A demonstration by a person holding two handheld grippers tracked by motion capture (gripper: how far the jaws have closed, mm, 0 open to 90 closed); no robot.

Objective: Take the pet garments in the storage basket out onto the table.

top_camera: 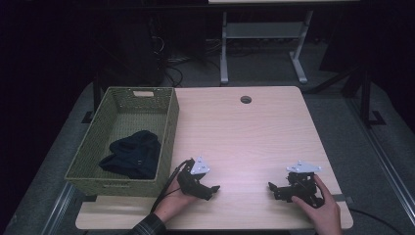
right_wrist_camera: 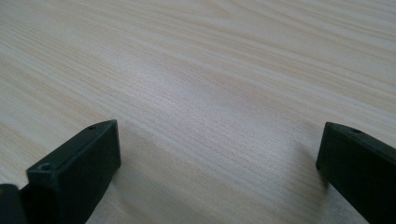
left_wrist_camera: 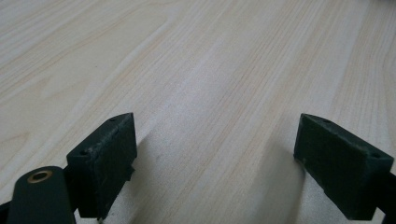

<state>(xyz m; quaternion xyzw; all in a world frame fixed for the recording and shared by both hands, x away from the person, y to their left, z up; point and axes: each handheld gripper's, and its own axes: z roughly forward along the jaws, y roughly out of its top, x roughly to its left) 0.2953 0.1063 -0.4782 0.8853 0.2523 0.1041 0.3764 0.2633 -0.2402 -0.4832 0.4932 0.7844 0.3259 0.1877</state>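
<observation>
A green woven basket (top_camera: 169, 128) stands on the left side of the light wooden table (top_camera: 244, 132), with a dark blue garment (top_camera: 133, 154) bundled inside it. My left gripper (top_camera: 214, 188) rests low on the table near the front edge, just right of the basket, open with nothing between its jaws (left_wrist_camera: 215, 154). My right gripper (top_camera: 272, 188) rests at the front right, pointing left toward the other one, also open and empty (right_wrist_camera: 217, 163). Both gripper views look along bare wood grain between widely spread black jaws.
A round cable hole (top_camera: 245, 99) sits near the table's far edge. Beyond the table stands a white metal frame (top_camera: 262, 34) on a grey floor, with dark cables to the left. The basket's right wall rises beside my left gripper.
</observation>
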